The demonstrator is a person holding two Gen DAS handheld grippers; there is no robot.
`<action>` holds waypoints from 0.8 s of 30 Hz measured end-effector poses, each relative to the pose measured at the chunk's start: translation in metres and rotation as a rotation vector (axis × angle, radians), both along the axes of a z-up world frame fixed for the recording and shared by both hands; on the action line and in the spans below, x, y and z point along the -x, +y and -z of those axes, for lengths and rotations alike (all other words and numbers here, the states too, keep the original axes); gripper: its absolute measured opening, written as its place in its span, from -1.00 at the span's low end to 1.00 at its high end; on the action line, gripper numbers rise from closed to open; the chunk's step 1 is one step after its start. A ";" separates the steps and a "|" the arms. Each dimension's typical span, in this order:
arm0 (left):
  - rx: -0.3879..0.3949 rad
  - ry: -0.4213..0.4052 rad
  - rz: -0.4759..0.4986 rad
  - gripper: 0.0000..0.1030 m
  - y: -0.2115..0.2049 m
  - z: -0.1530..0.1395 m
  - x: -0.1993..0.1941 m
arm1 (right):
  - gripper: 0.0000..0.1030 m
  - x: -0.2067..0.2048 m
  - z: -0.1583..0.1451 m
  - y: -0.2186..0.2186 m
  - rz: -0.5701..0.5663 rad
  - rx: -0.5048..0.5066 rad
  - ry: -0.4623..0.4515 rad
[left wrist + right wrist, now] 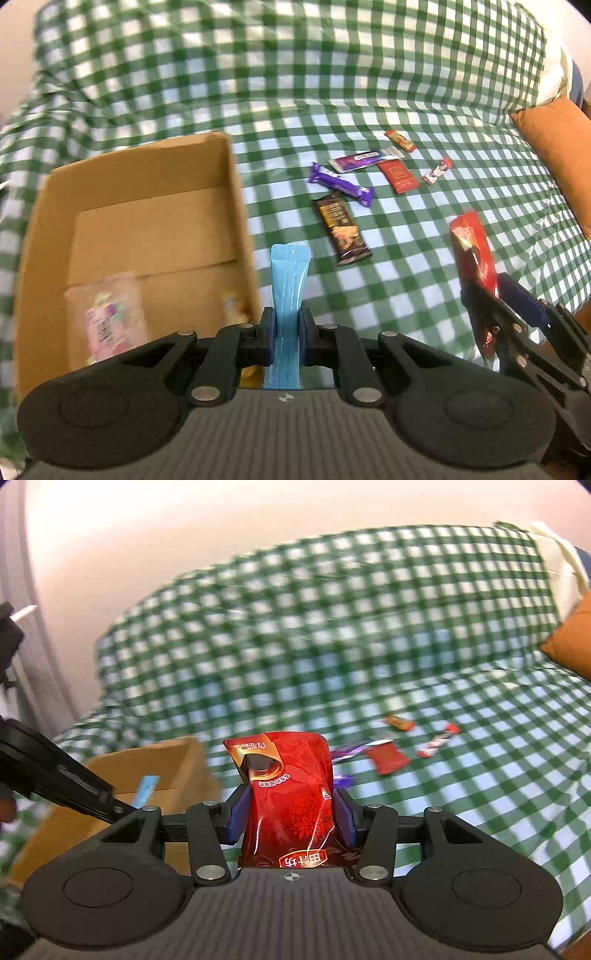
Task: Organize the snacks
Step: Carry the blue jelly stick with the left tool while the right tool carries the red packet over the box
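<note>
Clamped between the closed fingers of the left tool (286, 328), a slim light-blue sachet (290, 280) stands with its long axis running straight away from the camera, its flat sealed end pointing forward and up beside the right wall of the cardboard box (236, 206). Its film is glossy, with a crease down the middle. Inside the box, low on its floor, lie a blurred pink-and-white packet (107, 317) and a small yellowish snack (234, 310) near the right wall. Over at the right, the right tool (291, 812) pinches a red pouch (291, 794) between its blue pads (236, 812); the pouch stands upright, long axis along the fingers, top edge tilted a little left, printed with a gold band, a dark chocolate picture and white characters. On the green-and-white checked cloth (406, 277) past the box, the loose snacks lie well apart from both tools: a brown chocolate bar (341, 229) pointing away and slightly left, a purple bar (340, 184) lying diagonally just beyond it, a purple-and-white bar (364, 160), a flat red packet (398, 176), a small red-and-white candy (437, 170), and an orange bar (400, 140) farthest back. An orange cushion (557, 155) sits at the right edge.
</note>
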State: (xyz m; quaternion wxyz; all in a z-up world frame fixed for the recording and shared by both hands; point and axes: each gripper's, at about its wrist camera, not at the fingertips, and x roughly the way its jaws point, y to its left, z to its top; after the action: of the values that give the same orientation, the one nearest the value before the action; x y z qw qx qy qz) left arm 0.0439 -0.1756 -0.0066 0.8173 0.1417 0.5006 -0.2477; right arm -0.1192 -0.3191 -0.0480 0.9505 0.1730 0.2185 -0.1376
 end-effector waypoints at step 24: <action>0.131 -0.126 -0.151 -0.74 0.196 -0.045 0.092 | 0.00 0.039 -0.058 0.194 -0.266 0.121 0.079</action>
State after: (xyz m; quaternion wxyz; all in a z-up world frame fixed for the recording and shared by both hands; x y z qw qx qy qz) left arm -0.0482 0.0203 0.0381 0.8709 0.0653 0.4403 -0.2083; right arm -0.1580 -0.1255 0.0103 0.9597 0.0792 0.2681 -0.0300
